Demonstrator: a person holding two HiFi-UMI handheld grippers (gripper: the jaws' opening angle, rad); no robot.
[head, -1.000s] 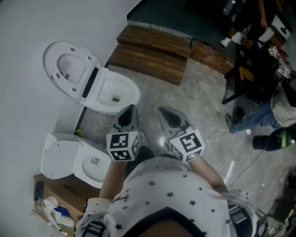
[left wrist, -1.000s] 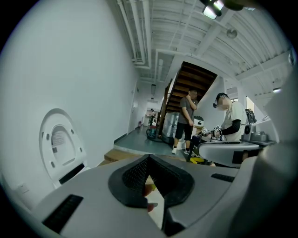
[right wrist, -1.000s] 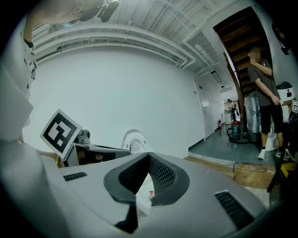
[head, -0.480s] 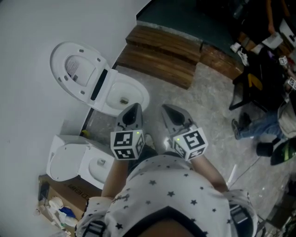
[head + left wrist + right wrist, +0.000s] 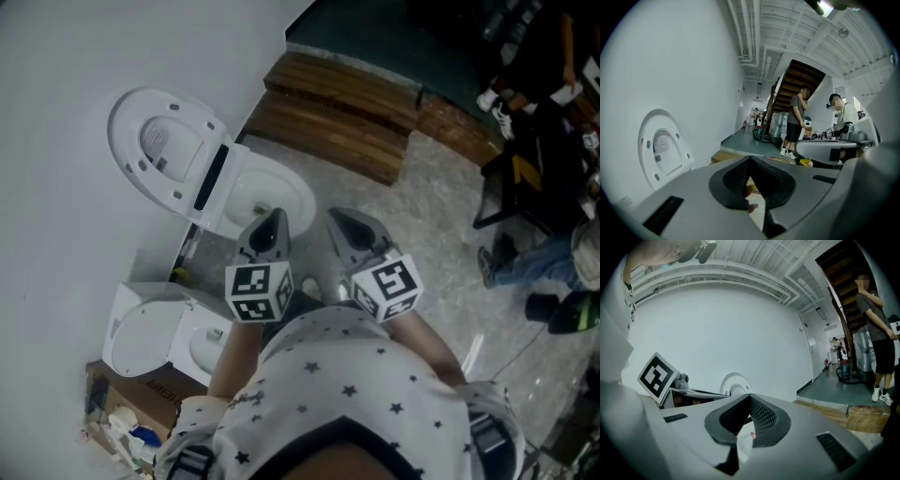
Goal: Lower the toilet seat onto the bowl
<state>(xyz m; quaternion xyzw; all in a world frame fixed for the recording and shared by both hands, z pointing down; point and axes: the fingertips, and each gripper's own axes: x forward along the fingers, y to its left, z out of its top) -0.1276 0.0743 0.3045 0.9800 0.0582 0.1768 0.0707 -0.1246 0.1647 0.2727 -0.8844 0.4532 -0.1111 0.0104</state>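
A white toilet stands against the wall with its seat and lid point(image 5: 164, 150) raised upright above the open bowl point(image 5: 272, 199). My left gripper point(image 5: 268, 225) is shut and empty, its tip just short of the bowl's front rim. My right gripper point(image 5: 341, 225) hovers beside it over the floor, also shut with nothing in it. In the left gripper view the raised seat point(image 5: 663, 147) is at the left, beyond the shut left gripper point(image 5: 751, 161). In the right gripper view the seat point(image 5: 735, 383) peeks over the shut right gripper point(image 5: 749, 397).
A second white toilet point(image 5: 150, 337) stands at the lower left with a cardboard box point(image 5: 122, 412) of bottles beside it. Wooden steps point(image 5: 337, 112) lie beyond the bowl. People point(image 5: 796, 122) stand farther back, and a black chair point(image 5: 534, 178) is at the right.
Both grippers have moved level toward the toilet, side by side; the bowl now lies nearer the left gripper's tip. Both stay shut. The seat has not moved.
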